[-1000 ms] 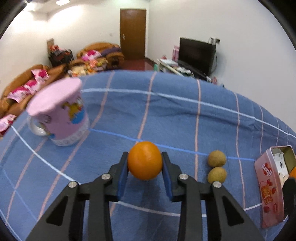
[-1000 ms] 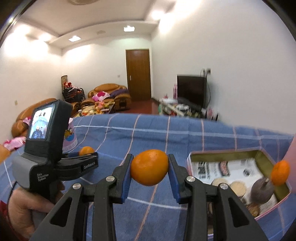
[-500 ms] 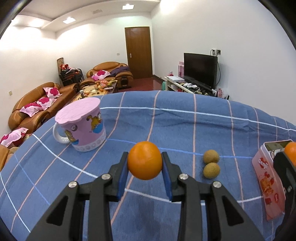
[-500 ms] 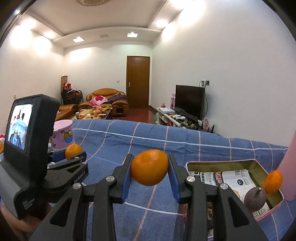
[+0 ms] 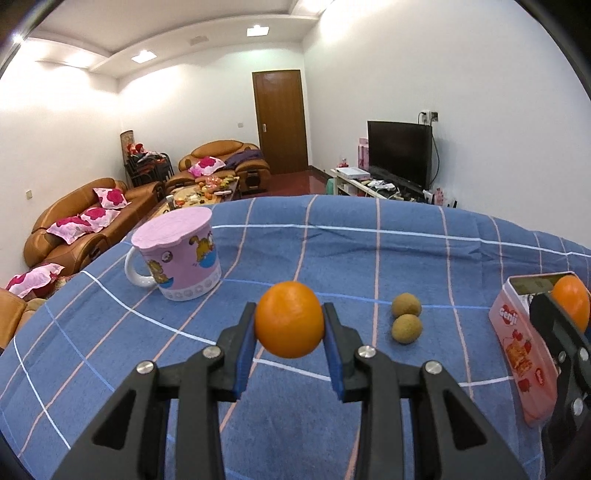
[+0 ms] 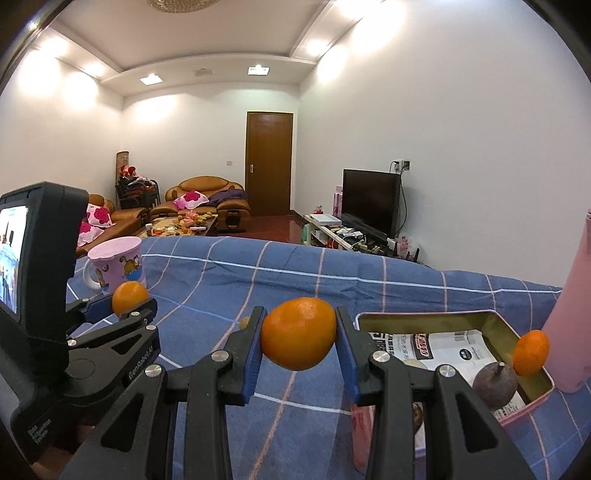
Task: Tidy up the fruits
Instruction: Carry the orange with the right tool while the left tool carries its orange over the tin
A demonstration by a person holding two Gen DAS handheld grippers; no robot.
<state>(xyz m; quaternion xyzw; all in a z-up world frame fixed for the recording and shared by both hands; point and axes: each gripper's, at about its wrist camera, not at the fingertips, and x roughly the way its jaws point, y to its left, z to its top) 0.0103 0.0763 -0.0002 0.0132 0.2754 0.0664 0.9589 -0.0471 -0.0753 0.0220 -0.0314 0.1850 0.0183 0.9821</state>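
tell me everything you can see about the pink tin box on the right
The pink tin box is a shallow rectangular tin with no lid on, pink outside with printed biscuit pictures and a brand word, dull gold inside. It sits flat on the blue checked cloth. Inside lie printed packets, a dark round fruit with a stem and a small orange against its far wall. A pink bottle stands just beyond it.

A home living room, no question. Brown leather sofas (image 5: 92,210) with pink floral cushions (image 5: 110,197) sit at ten o'clock, around a cluttered coffee table (image 5: 207,188). A wooden door (image 5: 280,122) stands at twelve o'clock. At two o'clock, a flat television (image 5: 399,153) on a low white stand (image 5: 365,181). Recessed ceiling lights (image 5: 257,31) glow overhead, and a blue checked cloth (image 5: 369,251) covers the near surface.
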